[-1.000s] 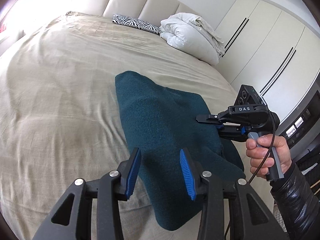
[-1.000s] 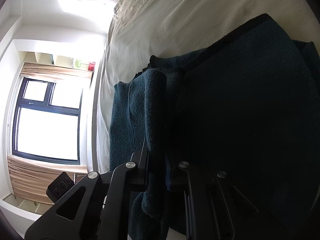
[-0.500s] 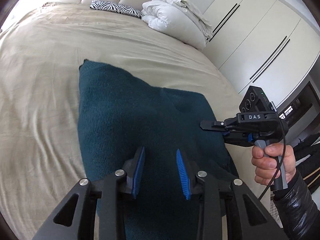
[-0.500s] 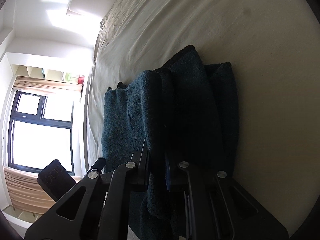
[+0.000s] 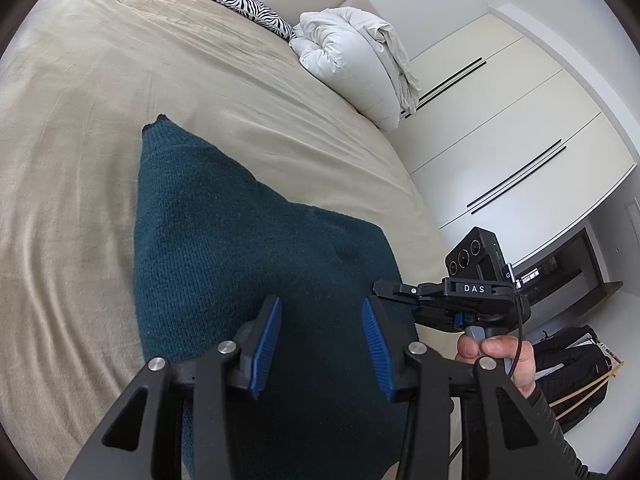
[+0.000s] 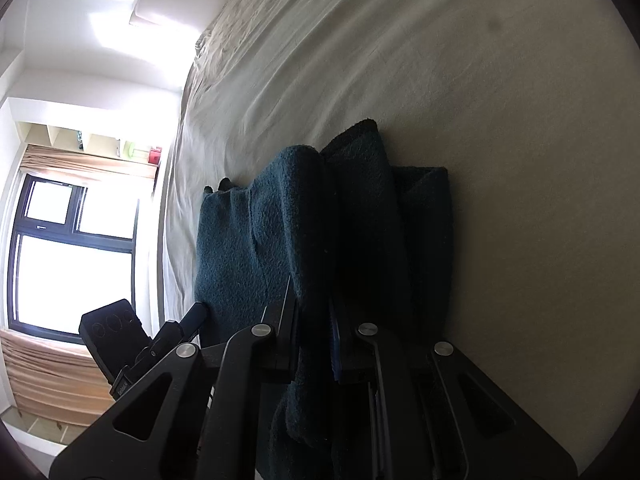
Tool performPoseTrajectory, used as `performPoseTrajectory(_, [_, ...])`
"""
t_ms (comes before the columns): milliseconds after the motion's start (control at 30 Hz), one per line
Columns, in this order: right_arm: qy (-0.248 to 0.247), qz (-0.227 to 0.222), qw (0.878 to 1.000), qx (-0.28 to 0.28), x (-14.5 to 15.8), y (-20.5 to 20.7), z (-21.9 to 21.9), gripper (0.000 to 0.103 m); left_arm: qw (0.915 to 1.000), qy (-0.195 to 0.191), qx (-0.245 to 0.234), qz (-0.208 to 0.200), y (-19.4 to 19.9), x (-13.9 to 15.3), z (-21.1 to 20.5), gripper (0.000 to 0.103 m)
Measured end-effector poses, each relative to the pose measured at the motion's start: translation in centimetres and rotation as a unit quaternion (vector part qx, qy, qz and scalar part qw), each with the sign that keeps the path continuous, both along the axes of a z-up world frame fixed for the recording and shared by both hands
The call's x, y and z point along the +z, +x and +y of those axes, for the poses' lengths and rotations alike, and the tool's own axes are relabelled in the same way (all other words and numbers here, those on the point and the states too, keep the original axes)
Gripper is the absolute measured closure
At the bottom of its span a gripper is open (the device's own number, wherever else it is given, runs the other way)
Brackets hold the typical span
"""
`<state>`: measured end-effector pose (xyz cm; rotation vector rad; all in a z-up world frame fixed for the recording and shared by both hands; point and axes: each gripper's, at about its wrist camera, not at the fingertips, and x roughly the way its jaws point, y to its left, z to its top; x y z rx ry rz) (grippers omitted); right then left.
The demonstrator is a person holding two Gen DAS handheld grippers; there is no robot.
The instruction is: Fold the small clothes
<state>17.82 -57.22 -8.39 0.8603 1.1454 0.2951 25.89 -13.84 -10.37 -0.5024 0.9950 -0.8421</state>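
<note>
Two grippers are seen over the teal knitted garment (image 5: pixel 240 264) spread on the beige bed (image 5: pixel 80 120): the left gripper (image 5: pixel 318 344), whose empty jaws have just been opened wider above the cloth, while one edge is kept pinched by the right gripper (image 6: pixel 314 320), suggesting a fold underway.

Teal garment (image 5: pixel 224 264) coarse matt knit; bedsheet (image 5: pixel 80 128) smooth beige cloth; wardrobe doors (image 5: pixel 520 128) satin white.
</note>
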Motion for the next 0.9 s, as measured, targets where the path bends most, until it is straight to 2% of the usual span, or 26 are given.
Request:
performPoseTrajectory(67, [-0.001,0.002,1.000,-0.002,0.2,-0.1,-0.2,0.093,0.9998,-0.005,0.000,0.017,-0.1,-1.3,0.3,0.061])
performPoseTrajectory(133, [0.003,0.006,1.000,-0.006,-0.3,-0.4,-0.3,0.093,0.9999,-0.004,0.002,0.012,-0.5,-1.9,0.7,0.070])
performPoseTrajectory(200, [0.012,0.012,1.000,-0.012,-0.9,-0.5,-0.2,0.093,0.9999,-0.009,-0.003,0.014,-0.6,-2.1,1.0,0.071])
performPoseTrajectory(267, [0.023,0.011,1.000,-0.017,-1.0,-0.5,-0.7,0.093,0.9990,-0.031,-0.006,0.032,-0.5,-1.9,1.8,0.070])
performPoseTrajectory(333, [0.023,0.006,1.000,-0.015,-0.4,-0.8,-0.4,0.093,0.9974,-0.060,-0.012,0.038,-0.9,-1.0,2.6,0.052])
performPoseTrajectory(367, [0.022,0.003,1.000,-0.013,-0.2,-1.0,-0.4,0.093,0.9971,-0.067,-0.018,0.032,-1.4,-0.3,2.8,0.048])
performPoseTrajectory(400, [0.023,0.001,1.000,-0.012,0.1,-1.3,-0.4,0.093,0.9965,-0.076,-0.026,0.026,-1.9,0.2,2.9,0.045])
performPoseTrajectory(467, [0.024,-0.002,1.000,-0.010,0.6,-1.7,-0.4,0.093,0.9947,-0.089,-0.040,0.033,-2.6,0.3,3.0,0.045])
performPoseTrajectory(533, [0.024,0.001,1.000,-0.010,0.6,-2.1,-0.6,0.093,0.9954,-0.070,-0.046,0.047,-3.2,-0.6,2.7,0.045])
performPoseTrajectory(667, [0.030,0.011,0.999,-0.021,-0.1,-2.4,-0.7,0.093,0.9977,-0.040,-0.043,0.034,-4.2,-1.2,2.5,0.048])
performPoseTrajectory(833, [0.025,0.010,0.999,-0.020,0.3,-2.4,-0.3,0.093,0.9972,-0.043,-0.057,0.021,-5.9,0.5,2.2,0.046])
performPoseTrajectory(900, [0.023,0.009,1.000,-0.017,0.7,-2.6,-0.4,0.093,0.9965,-0.053,-0.061,0.022,-6.8,0.2,2.3,0.046])
